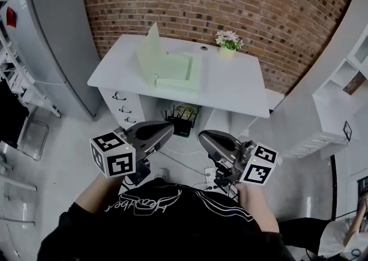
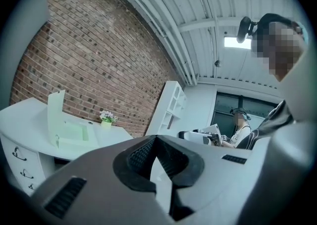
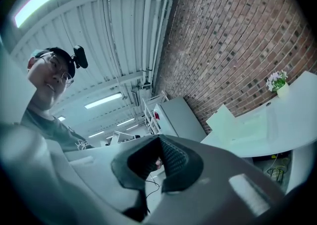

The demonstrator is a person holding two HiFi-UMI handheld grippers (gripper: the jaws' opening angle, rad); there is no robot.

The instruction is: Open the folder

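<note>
- Green folder [image 1: 175,70] on white worktop [image 1: 241,84], cover already stood up?
- Yep, looked done. L gripper [image 1: 169,129] & R gripper [image 1: 202,137] hung well back, fingers [image 2: 139,153] shut, empty. Next move needed nothing imo.

Head view looks steeply down, gripper views level; all share the distant desk [image 1: 236,81] and folder [image 1: 167,64]

The person wears a black T-shirt [image 1: 167,225] with white script lettering and thin white curved lines on it. The left gripper [image 1: 170,128] and right gripper [image 1: 202,136] have smooth dark-grey tapered shells, black ribbed pads [image 2: 141,153], and each a marker cube [image 1: 113,155] of black-and-white squares.
</note>
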